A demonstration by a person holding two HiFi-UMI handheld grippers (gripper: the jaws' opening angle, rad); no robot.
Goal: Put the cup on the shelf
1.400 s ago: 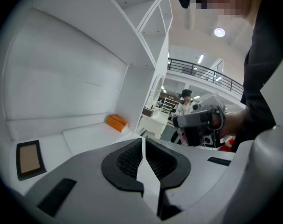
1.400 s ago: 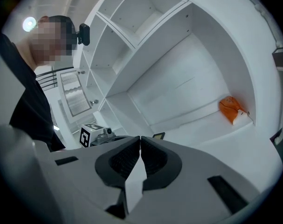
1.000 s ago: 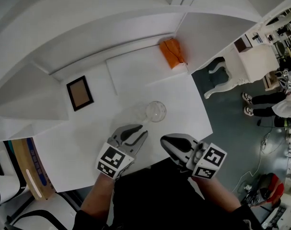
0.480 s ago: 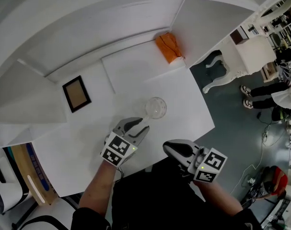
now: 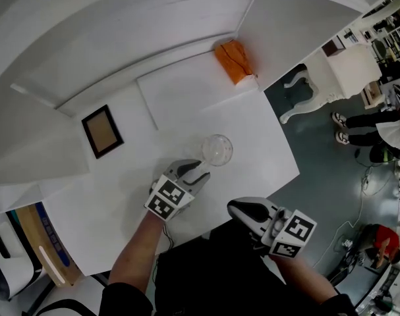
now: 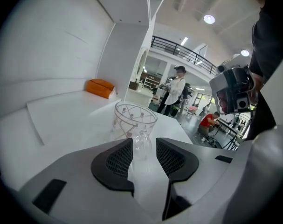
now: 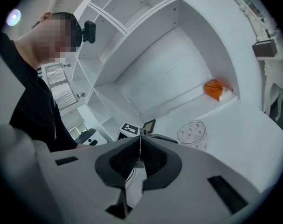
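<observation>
Cup (image 5: pixel 217 149) upright on white table (image 5: pixel 252 133)

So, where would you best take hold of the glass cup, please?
Probably by its handle, coming in from the near side: the cup stands upright, handle facing the left claw, whose jaws have just been opening with the handle between them.

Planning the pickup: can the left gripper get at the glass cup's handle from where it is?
Likely yes. The left gripper has just been opening its jaws; the handle of the glass cup stands in their gap, unpressed, nothing blocking.
</observation>
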